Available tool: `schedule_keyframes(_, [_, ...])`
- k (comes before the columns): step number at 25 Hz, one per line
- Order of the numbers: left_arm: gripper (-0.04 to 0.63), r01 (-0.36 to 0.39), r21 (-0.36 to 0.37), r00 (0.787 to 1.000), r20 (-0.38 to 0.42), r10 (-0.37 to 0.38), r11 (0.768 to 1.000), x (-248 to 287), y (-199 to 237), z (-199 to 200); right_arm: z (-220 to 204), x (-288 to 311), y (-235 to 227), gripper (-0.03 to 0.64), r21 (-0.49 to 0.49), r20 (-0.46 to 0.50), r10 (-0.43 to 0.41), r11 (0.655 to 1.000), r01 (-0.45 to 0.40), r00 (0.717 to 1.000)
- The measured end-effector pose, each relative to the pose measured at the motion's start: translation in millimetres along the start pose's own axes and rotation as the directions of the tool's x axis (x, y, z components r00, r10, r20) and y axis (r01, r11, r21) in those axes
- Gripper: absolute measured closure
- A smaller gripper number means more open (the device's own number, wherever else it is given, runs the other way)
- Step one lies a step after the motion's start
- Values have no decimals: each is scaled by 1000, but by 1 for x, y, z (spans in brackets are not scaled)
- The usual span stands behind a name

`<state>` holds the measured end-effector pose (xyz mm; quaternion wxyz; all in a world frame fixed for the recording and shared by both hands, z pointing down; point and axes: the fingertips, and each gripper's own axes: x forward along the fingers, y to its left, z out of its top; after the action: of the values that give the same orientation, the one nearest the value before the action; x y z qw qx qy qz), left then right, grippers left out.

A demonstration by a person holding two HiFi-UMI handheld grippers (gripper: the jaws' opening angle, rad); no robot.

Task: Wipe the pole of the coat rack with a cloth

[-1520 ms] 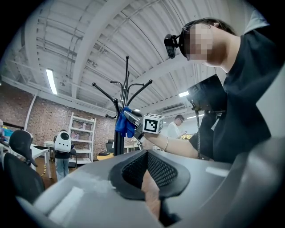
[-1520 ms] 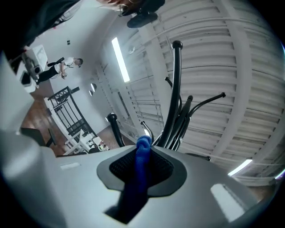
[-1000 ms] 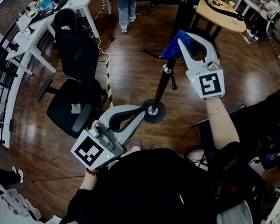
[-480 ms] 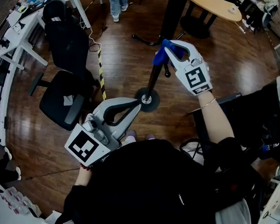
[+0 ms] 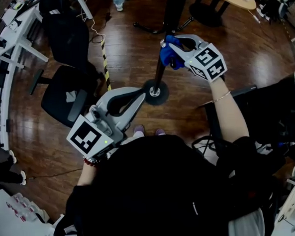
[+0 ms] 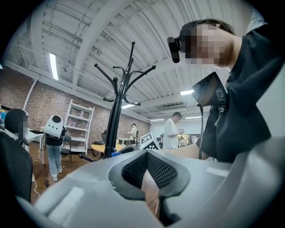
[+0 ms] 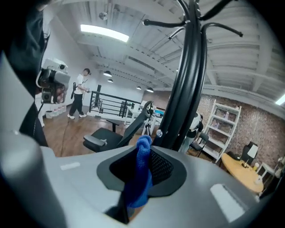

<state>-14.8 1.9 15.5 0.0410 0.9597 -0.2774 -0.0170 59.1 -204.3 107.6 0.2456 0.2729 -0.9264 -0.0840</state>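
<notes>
Your right gripper: jaws clenched on the blue cloth, against the pole just ahead of them. Your left gripper: jaws closed, empty. Wiping looks under way; most of the pole probably remains.

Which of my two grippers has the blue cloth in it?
The right gripper, clamped on the blue cloth beside the pole; the left gripper holds nothing.
</notes>
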Motion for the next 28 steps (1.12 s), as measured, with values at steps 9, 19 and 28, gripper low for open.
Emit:
schedule_keyframes(9, [588, 71, 20, 997, 21, -72, 997, 21, -19, 8, 4, -17, 28, 549, 295, -6, 350, 896, -333, 937])
schedule_keyframes(19, [588, 52, 31, 997, 54, -54, 998, 24, -6, 19, 82, -109, -6, 548, 301, 503, 353, 784, -543, 789])
schedule_keyframes(28, [588, -32, 41, 998, 60, 30, 999, 23, 14, 20, 145, -109, -144, 548, 494, 625, -185, 846, -200, 758])
